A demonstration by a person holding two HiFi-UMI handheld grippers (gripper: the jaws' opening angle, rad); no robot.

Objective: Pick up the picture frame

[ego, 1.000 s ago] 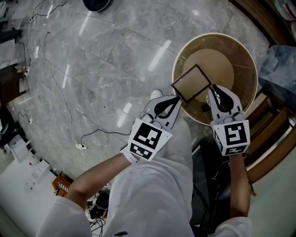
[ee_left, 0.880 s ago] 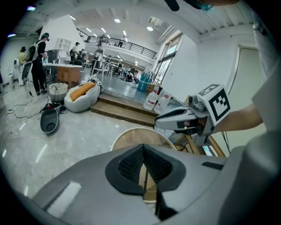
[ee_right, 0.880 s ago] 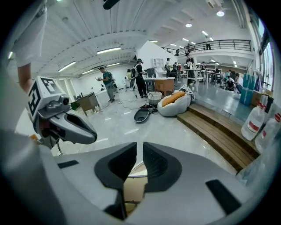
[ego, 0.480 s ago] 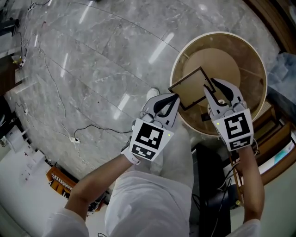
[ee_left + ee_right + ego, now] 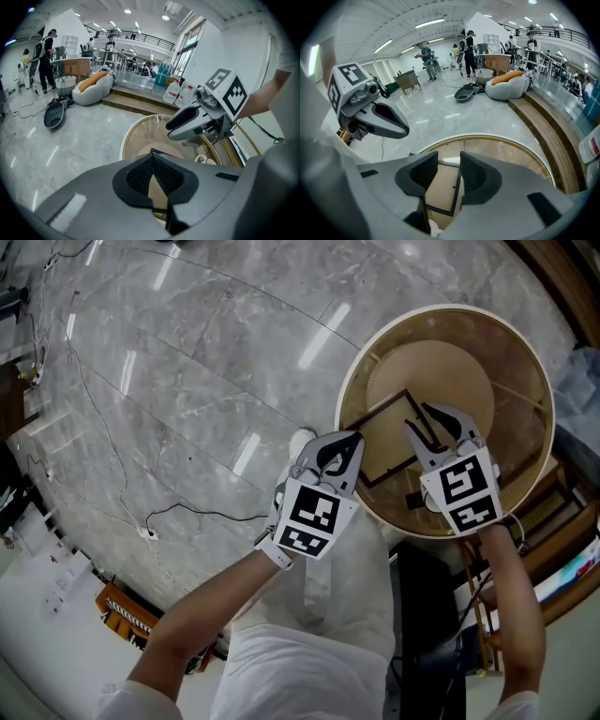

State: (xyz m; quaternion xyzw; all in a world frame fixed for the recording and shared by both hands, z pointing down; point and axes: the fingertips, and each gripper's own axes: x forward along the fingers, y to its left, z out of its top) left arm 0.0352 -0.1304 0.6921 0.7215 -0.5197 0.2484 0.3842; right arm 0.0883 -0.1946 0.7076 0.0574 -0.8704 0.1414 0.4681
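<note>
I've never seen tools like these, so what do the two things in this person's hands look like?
The left gripper and right gripper match: both pale grey, with black ribbed pads, each carrying a white cube printed with black square markers. The person wears short white sleeves.

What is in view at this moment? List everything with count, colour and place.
round glass-topped table with tan wooden rim: one, tan, right of centre on the floor
dark rectangular picture frame: one, dark brown, over the table top, towards its left side
grey marble floor: one, grey, left and top
thin black cables: several, black, on the floor at left
person's white garment: one, white, bottom centre
left gripper: one, grey, jaws shut on the frame's left corner
right gripper: one, grey, jaws opening astride the frame's right edge
</note>
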